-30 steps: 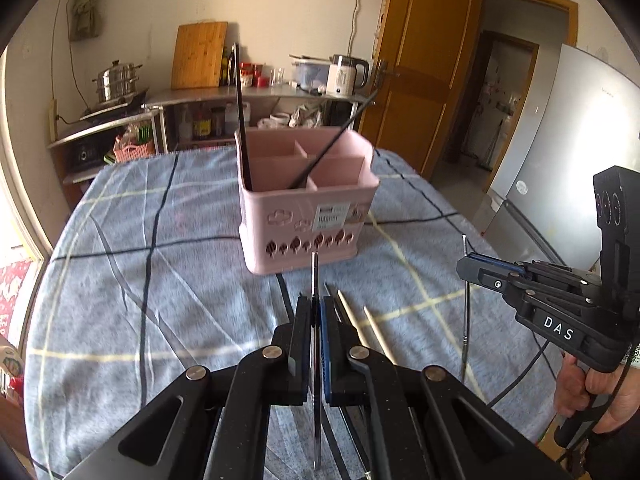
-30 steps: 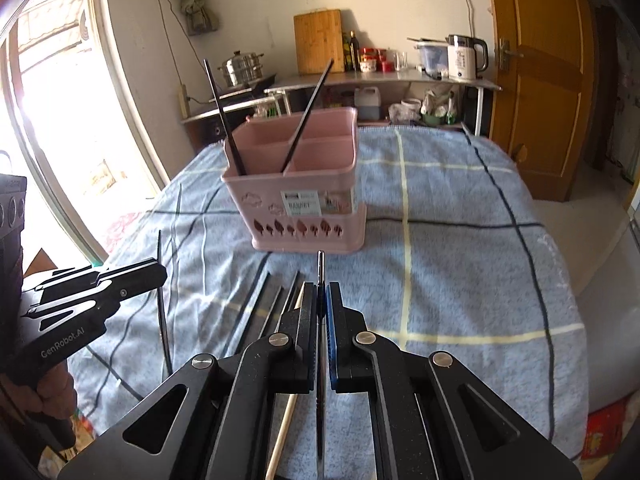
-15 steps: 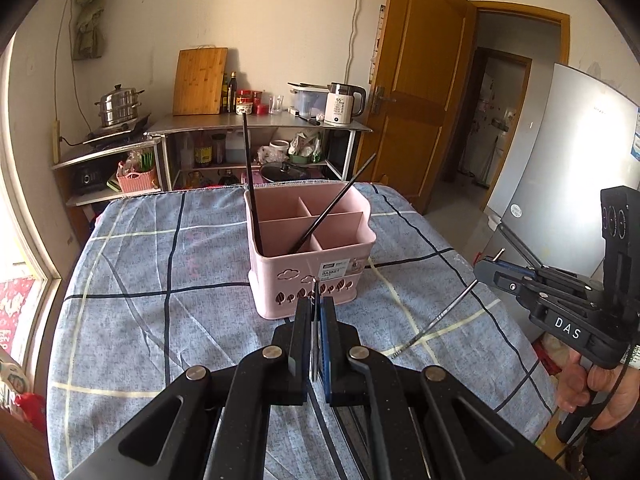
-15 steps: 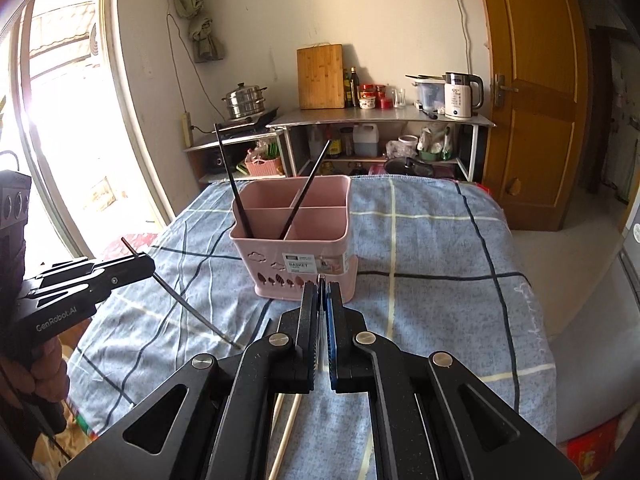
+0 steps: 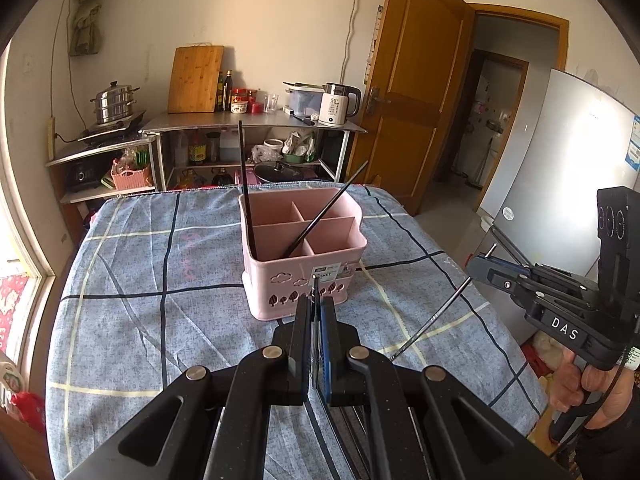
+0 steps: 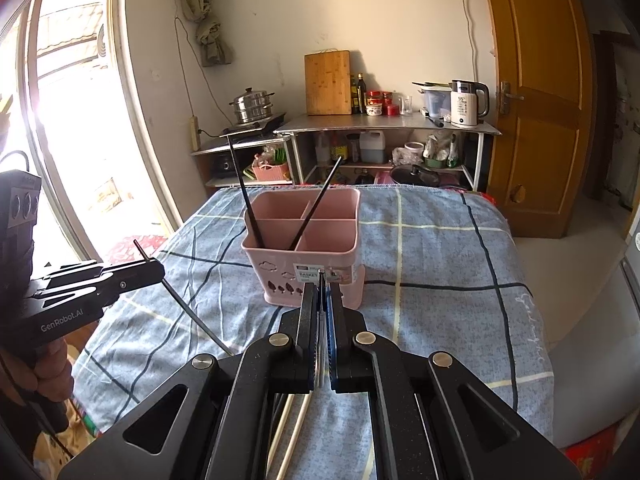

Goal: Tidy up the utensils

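Two black chopsticks already stand in the pink basket at 12 o'clock on the desk, each tool, left tool and right tool, grips a thin metal chopstick, and more lie loose at 6 o'clock.

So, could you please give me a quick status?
Left gripper and right gripper each shut on a chopstick. Caddy holds two chopsticks. Path clear.
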